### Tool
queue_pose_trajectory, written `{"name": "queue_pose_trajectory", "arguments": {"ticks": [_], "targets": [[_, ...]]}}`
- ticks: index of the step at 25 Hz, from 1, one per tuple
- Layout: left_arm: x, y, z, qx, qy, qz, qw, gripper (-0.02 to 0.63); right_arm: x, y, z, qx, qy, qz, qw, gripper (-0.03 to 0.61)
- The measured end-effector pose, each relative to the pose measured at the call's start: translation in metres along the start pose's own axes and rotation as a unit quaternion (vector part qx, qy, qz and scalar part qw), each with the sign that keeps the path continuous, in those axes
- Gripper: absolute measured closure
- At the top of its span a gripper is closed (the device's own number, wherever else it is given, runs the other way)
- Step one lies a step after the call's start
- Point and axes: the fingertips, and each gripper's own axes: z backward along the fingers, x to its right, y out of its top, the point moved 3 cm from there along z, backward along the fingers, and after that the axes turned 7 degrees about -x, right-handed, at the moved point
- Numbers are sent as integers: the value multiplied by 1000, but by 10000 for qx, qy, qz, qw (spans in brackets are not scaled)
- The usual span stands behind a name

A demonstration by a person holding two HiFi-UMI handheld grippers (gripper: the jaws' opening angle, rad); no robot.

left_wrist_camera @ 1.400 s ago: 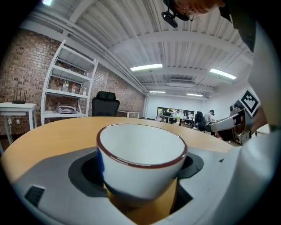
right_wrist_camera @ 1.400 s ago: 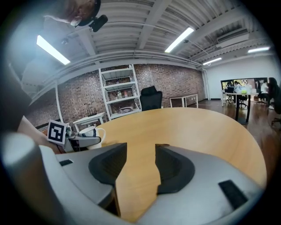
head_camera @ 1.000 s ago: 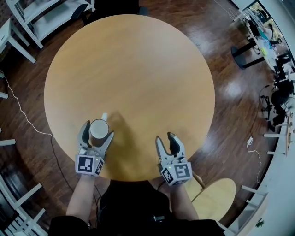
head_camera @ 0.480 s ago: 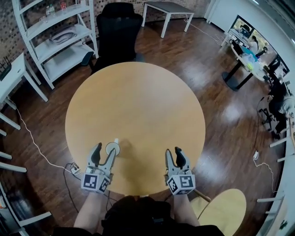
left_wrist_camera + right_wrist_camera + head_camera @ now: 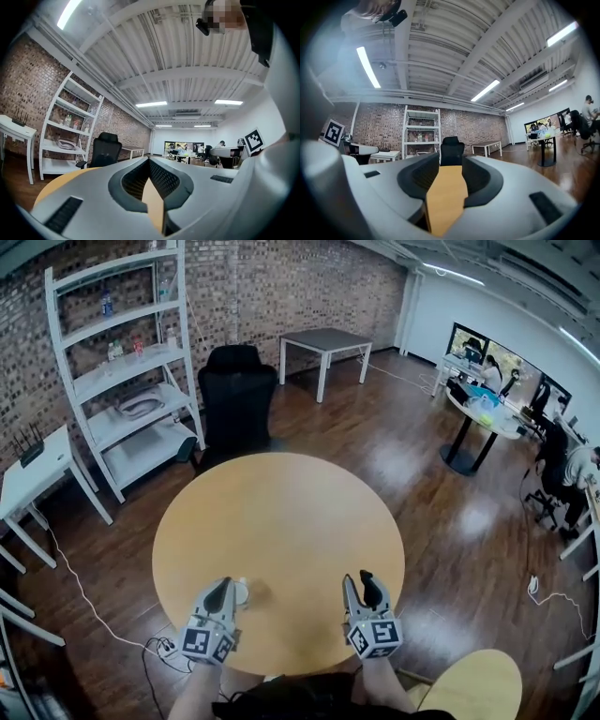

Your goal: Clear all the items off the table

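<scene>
Brick wall point(image 5: 281, 287), shelf point(image 5: 122, 362) and chair point(image 5: 236, 390) stand behind a round table point(image 5: 281, 521). Both grippers are held about level, side by side over its near edge. The left gripper point(image 5: 223, 584) is closed and empty; the right gripper point(image 5: 358, 579) is partly apart, just been closing, empty. The cup point(image 5: 241, 592) sits on the table just beside the left tips.

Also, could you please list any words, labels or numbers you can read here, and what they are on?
No readable text anywhere.
Marker cubes: black-and-white square patterns only, no letters.
Bottles on the white shelf: labels too small to read.
</scene>
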Motion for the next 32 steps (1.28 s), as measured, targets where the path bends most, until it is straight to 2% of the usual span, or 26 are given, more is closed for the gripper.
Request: {"name": "queue_pose_trajectory", "arguments": {"ticks": [7, 13, 20, 28, 32], "targets": [[7, 16, 7, 248, -13, 110, 9996, 609, -5, 11, 4, 225, 202, 69, 9995, 420], [-4, 22, 5, 216, -70, 200, 9995, 609, -16, 17, -9, 326, 350, 132, 9988, 420], [-1, 29, 0, 345, -102, 54, 9993, 609, -14, 22, -15, 247, 334, 203, 9989, 420], [-4, 29, -10, 389, -401, 109, 9984, 609, -17, 19, -12, 137, 96, 280, 9995, 420], [4, 23, -22, 445, -666, 131, 9967, 609, -5, 12, 11, 2, -261, 321, 9991, 420]]}}
